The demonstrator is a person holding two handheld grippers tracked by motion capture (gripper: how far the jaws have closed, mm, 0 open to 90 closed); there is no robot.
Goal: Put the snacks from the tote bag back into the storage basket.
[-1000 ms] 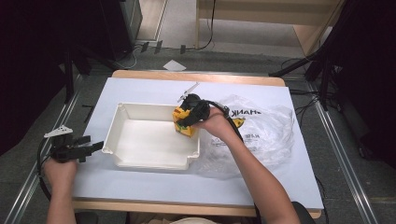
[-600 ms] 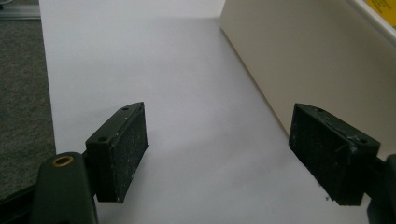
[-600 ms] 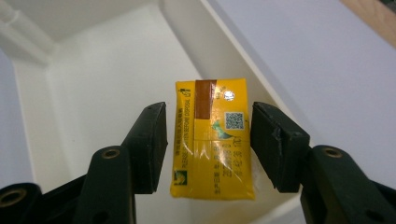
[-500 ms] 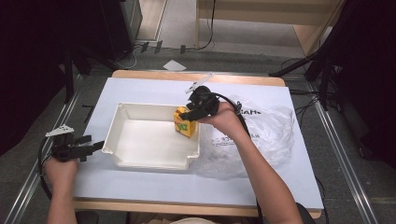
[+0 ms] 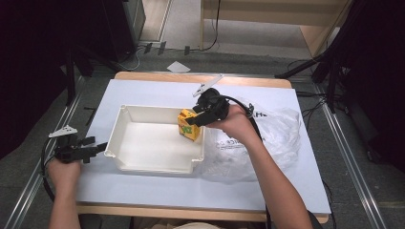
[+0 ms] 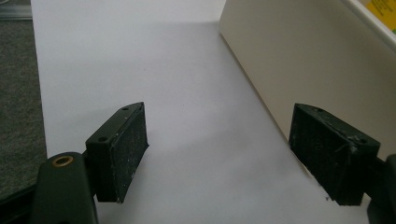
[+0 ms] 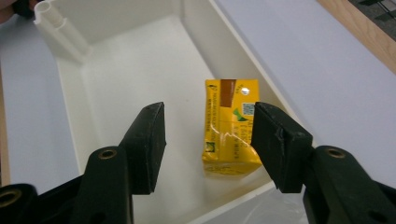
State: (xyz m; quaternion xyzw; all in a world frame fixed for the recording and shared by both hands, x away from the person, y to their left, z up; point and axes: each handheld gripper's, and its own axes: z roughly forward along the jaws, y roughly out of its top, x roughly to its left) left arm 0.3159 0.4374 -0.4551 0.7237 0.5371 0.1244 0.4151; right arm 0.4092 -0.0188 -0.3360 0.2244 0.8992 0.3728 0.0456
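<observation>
Right tool [image 7: 208,140] gapes wide, holding nothing; the yellow pack [image 7: 231,128] lies in the tray [image 7: 116,84] just ahead beside its right jaw, long axis pointing away. Left tool [image 6: 224,158] open, empty

The yellow packet [image 7: 231,128] sits inside the white tray [image 5: 143,164], tucked into the tray's far right corner as the high view shows it — right against the side wall. It's a small, glossy pouch with a brown stripe at one end, green markings and a printed code square, its wrapper crinkled and catching the light. It leans up against the wall rather than lying flat. The tray — shallow, rectangular, cream-white — rests on the white tabletop [image 5: 157,90], a clear plastic bag [image 5: 282,138] touching its right side.
</observation>
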